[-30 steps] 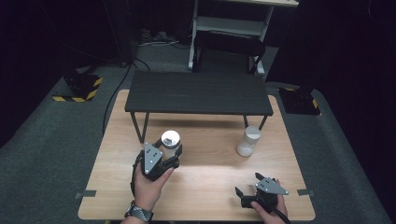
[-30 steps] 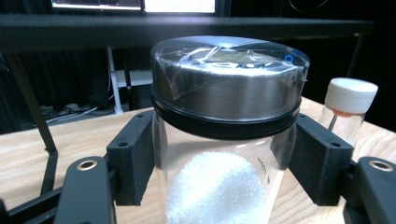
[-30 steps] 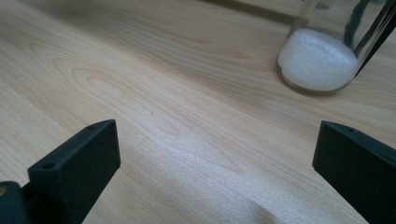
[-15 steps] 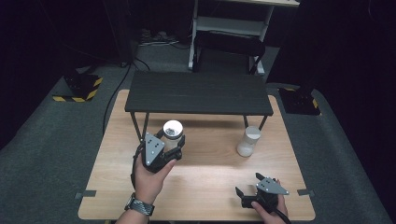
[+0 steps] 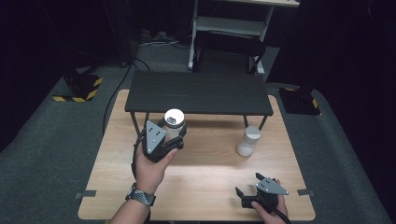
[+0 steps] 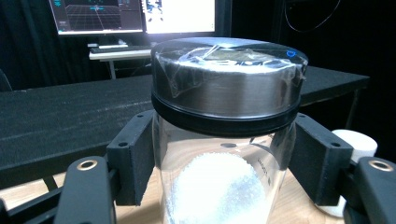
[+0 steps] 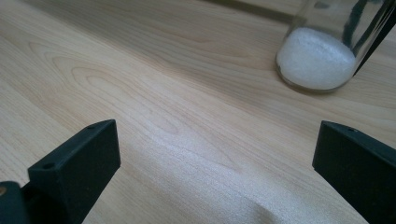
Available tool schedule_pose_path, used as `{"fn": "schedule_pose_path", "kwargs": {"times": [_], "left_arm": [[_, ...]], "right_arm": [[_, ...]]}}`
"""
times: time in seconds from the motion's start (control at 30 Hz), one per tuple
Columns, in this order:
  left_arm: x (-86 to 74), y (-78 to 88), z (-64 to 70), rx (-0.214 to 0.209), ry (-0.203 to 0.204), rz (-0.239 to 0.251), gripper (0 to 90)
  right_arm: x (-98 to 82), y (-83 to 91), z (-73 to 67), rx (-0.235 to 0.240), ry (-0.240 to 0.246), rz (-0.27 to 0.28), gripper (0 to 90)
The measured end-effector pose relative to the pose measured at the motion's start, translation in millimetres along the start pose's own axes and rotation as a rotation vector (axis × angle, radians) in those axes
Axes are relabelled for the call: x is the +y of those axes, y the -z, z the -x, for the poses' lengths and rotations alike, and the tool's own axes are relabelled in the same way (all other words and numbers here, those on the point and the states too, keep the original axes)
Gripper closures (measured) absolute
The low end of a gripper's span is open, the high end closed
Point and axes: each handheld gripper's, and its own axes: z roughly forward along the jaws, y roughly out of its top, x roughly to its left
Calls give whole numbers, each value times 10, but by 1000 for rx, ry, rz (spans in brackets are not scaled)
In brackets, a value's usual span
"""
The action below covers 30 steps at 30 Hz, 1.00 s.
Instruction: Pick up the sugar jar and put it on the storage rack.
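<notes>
Left gripper [image 5: 173,135] clamps the glass jar [image 6: 226,140] above the table [image 5: 201,186]; right gripper [image 5: 250,196] rests with jaws wide apart.

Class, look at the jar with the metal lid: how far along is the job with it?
Done: the left gripper has its jaws shut on the glass jar below its lid. In hand: the high view shows the jar held upright just in front of the black shelf. Left: setting it down somewhere, perhaps on the shelf. The right gripper rests open on the table; the white bottle stands untouched.
</notes>
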Motion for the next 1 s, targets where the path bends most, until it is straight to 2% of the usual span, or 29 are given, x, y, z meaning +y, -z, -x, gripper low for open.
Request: {"fn": "schedule_pose_path", "kwargs": {"times": [0.17, 0.37, 0.67, 0.87, 1.0], "left_arm": [[67, -80, -45, 8, 9, -5, 310], [176, -172, -64, 16, -8, -4, 310], [321, -314, -62, 25, -9, 7, 310], [388, -442, -89, 38, 16, 3, 310], [395, -530, -92, 54, 15, 5, 310]], "right_arm": [[4, 1, 14, -5, -8, -6, 0], [4, 2, 18, -2, -4, -6, 0], [2, 5, 15, -2, -2, -5, 0], [-7, 9, 24, 3, -3, 0, 0], [-11, 11, 26, 3, -4, 2, 0]]}}
